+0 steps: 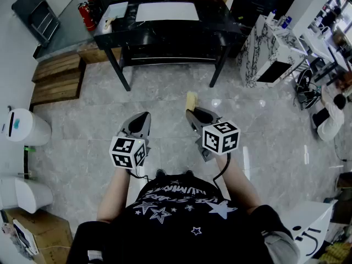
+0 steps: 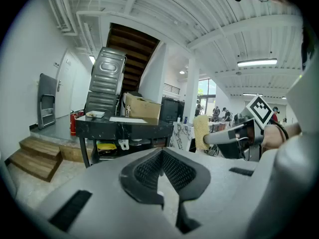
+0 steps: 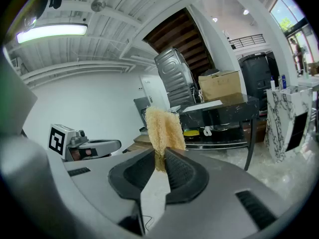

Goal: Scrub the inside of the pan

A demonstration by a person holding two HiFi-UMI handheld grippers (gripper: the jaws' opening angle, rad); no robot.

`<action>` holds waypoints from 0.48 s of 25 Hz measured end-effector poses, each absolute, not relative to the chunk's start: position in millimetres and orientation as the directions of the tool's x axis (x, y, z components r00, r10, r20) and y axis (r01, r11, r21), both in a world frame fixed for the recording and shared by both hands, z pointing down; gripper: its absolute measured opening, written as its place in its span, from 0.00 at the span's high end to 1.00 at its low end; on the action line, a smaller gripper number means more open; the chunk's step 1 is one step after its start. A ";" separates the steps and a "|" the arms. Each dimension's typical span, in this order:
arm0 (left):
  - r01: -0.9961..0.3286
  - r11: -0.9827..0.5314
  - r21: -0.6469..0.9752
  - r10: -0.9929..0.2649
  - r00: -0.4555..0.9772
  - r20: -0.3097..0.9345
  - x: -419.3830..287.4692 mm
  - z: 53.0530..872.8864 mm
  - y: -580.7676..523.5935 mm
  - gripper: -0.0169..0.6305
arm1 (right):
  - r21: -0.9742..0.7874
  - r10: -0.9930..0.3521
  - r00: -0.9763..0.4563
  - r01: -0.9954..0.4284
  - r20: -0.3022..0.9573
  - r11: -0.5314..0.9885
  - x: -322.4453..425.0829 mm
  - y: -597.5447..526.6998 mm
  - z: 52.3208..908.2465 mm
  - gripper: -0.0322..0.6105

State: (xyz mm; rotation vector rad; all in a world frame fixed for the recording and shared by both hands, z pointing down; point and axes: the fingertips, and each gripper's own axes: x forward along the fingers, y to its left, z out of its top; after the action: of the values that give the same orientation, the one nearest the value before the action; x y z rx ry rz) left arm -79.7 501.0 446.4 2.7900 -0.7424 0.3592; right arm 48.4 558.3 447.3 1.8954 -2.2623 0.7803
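scrubber in hand, pan not reached

scrubber (image 3: 163,128): yellow fibrous pad, standing upright in the right gripper (image 3: 160,158), whose jaws pinch its lower edge. left gripper (image 2: 161,171): jaws together, nothing between. pan: not identifiable in any view, so scrubbing is judged not begun. only the head view shows both grippers over the floor (image 1: 165,103), well short of the table (image 1: 165,29). only the gripper views show its lower shelf (image 2: 129,144).

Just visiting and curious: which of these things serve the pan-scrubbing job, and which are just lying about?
For the job: scrub pad, pinched in the right claw; left claw, shut and empty.
Lying about: fire extinguisher; wooden steps; cardboard box.
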 end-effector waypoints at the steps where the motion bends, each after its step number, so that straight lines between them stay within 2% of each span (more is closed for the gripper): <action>1: -0.511 -0.843 0.167 -0.453 0.843 0.290 -81.4 447.0 499.8 0.96 | -0.323 -0.896 -0.225 -0.941 0.384 0.098 47.0 557.9 448.7 0.85; 12: -0.513 -0.836 0.194 -0.452 0.845 0.286 -104.4 454.1 477.3 0.96 | -0.300 -0.891 -0.215 -0.949 0.400 0.094 25.8 538.5 453.5 0.85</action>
State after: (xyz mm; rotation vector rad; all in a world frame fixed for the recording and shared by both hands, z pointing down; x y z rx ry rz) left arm -104.4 477.3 454.1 2.7595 -0.7360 0.3329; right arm 25.8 538.5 453.5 1.8909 -2.2353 0.7643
